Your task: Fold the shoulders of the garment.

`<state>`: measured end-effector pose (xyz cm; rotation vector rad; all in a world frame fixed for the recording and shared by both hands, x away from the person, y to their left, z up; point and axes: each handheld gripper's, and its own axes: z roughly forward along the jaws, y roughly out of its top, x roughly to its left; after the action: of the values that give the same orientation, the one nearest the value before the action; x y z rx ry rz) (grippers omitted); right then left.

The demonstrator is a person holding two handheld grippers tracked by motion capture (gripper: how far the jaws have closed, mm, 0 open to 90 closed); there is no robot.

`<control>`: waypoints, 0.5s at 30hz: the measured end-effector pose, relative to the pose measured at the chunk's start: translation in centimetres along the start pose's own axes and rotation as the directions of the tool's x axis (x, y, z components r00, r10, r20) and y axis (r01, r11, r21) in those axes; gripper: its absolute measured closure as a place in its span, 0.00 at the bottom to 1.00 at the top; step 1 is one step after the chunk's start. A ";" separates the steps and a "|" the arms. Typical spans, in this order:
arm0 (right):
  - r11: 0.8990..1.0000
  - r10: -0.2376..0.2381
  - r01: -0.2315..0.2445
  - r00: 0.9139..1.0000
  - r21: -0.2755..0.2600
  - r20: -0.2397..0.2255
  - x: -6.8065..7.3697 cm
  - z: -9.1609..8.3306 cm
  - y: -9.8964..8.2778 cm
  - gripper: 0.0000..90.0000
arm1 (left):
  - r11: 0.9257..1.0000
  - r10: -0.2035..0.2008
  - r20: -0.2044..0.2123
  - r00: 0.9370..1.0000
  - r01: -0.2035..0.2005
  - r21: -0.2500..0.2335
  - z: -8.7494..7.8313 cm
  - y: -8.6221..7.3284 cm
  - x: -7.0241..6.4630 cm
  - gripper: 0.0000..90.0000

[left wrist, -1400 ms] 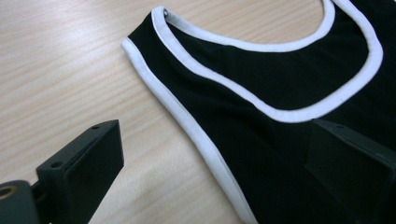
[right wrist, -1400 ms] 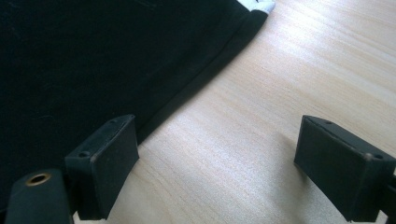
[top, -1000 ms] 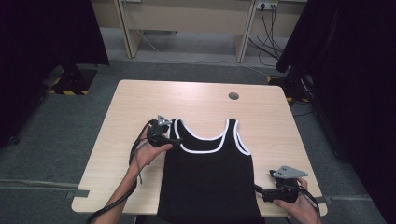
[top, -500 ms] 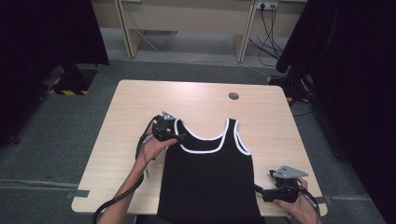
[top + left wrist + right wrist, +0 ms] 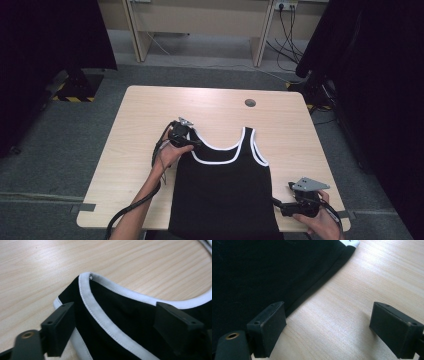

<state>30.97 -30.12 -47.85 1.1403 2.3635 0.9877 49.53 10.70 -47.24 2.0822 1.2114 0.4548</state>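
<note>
1. Since the earlier frame, left gripper (image 5: 192, 141) has slid right onto the left strap (image 5: 100, 315) of the black tank top (image 5: 225, 195), lying flat mid-table; its jaws, just closing, straddle it unclamped.
2. Right gripper (image 5: 278, 205) waits wide apart by the near-right hem (image 5: 312, 293); next, pinch both.

Left gripper (image 5: 192, 141): moved onto the black tank top's (image 5: 225, 195) left shoulder strap (image 5: 100, 312); jaws just closing, strap now between them, not yet pinched

We see our left tongs (image 5: 196, 143) at arm's reach, jaws just closing (not yet pinching), and our right tongs (image 5: 276, 204) gaping near us.
</note>
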 end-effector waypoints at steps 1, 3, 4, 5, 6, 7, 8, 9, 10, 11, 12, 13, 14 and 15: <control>1.000 0.000 0.000 1.000 0.000 0.000 0.0 0.0 0.0 0.15 | 1.000 0.009 -0.002 1.000 -0.009 0.006 0.2 -0.1 0.0 0.24; 1.000 0.000 0.000 1.000 0.000 0.000 0.0 0.0 0.0 0.15 | 1.000 0.028 -0.004 1.000 -0.028 -0.007 0.3 -0.1 0.0 0.29; 1.000 0.000 0.000 1.000 0.000 0.000 0.0 0.0 0.0 0.15 | 0.999 0.041 0.007 0.999 -0.041 -0.007 0.2 0.0 0.0 0.35; 1.000 0.000 0.000 1.000 0.000 0.000 0.0 0.0 0.0 0.15 | 0.999 0.048 0.017 0.999 -0.047 -0.007 0.2 0.1 -0.1 0.44; 1.000 -0.001 0.001 1.000 0.000 0.000 0.0 0.0 0.0 0.15 | 0.999 0.051 0.022 0.998 -0.050 -0.012 0.1 0.1 -0.2 0.50; 1.000 0.000 0.000 1.000 0.000 0.000 0.0 0.0 0.0 0.15 | 0.999 0.053 0.027 0.998 -0.052 -0.013 0.1 0.1 -0.2 0.58; 1.000 0.000 0.000 1.000 0.000 0.000 0.0 0.0 0.0 0.15 | 0.998 0.055 0.030 0.998 -0.055 -0.012 0.0 0.1 -0.3 0.67; 1.000 -0.001 0.001 1.000 0.000 0.000 0.0 0.0 0.0 0.15 | 0.998 0.059 0.035 0.998 -0.059 -0.010 0.0 0.1 -0.3 0.74; 1.000 0.000 0.000 1.000 0.000 0.000 0.0 0.0 0.0 0.15 | 0.998 0.057 0.039 0.998 -0.057 -0.014 -0.1 0.0 -0.5 0.79; 1.000 0.000 0.000 1.000 0.000 0.000 0.0 0.0 0.0 0.15 | 0.998 0.057 0.043 0.997 -0.056 -0.018 -0.1 0.0 -0.6 0.84; 1.000 0.000 0.000 1.000 0.000 0.000 0.0 0.0 0.0 0.15 | 0.998 0.054 0.047 0.997 -0.053 -0.020 0.0 0.0 -0.7 0.88; 1.000 0.000 0.000 1.000 0.000 0.000 0.0 0.0 0.0 0.15 | 0.998 0.054 0.051 0.997 -0.053 -0.020 0.0 0.0 -0.8 0.91; 1.000 0.000 0.000 1.000 0.000 0.000 0.0 0.0 0.0 0.15 | 0.998 0.050 0.058 0.997 -0.049 -0.026 0.0 0.0 -0.9 0.92; 1.000 0.000 0.000 1.000 0.000 0.000 0.0 0.0 0.0 0.15 | 0.998 0.049 0.063 0.997 -0.047 -0.032 -0.1 0.0 -1.0 0.92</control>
<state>30.96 -30.12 -47.85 1.1401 2.3637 0.9875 48.99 9.87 -47.12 2.0876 1.1133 0.4225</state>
